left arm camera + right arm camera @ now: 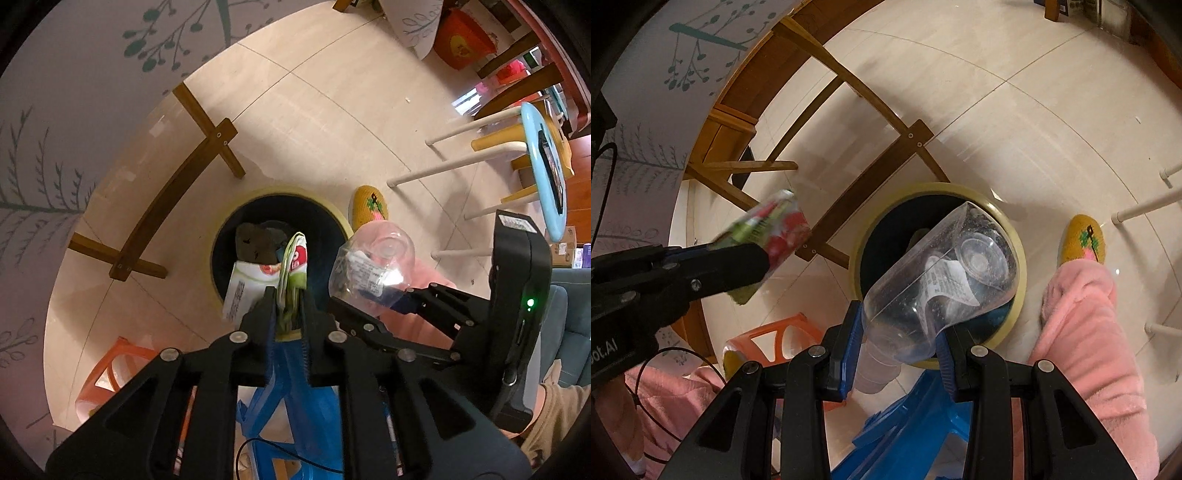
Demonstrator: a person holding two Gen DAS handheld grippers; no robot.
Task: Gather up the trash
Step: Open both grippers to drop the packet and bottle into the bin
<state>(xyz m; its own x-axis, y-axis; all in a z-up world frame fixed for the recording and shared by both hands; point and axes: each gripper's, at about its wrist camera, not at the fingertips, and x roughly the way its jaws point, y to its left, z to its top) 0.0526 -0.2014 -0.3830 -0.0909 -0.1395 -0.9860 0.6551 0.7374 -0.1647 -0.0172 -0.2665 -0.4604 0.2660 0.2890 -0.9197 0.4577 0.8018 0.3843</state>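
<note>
My left hand-held gripper [286, 291] is clamped on a folded wrapper [293, 264], right hand-held gripper [901, 332] on a clear bottle [945, 273], both over the bin [221, 229] w/ trash inside; I'd centre them before letting go.

Two wrist cameras, both looking down at the round bin [343, 225] on the floor.

The left one stares almost straight down over its own fingers, close above the bin's mouth. The right one, tilted a little less steeply, sits close beside it and sees the bin [1015, 236] just ahead. Both views share the bin, the wooden chair frame [173, 192] behind it and the yellow slipper [1084, 238] beside it.
</note>
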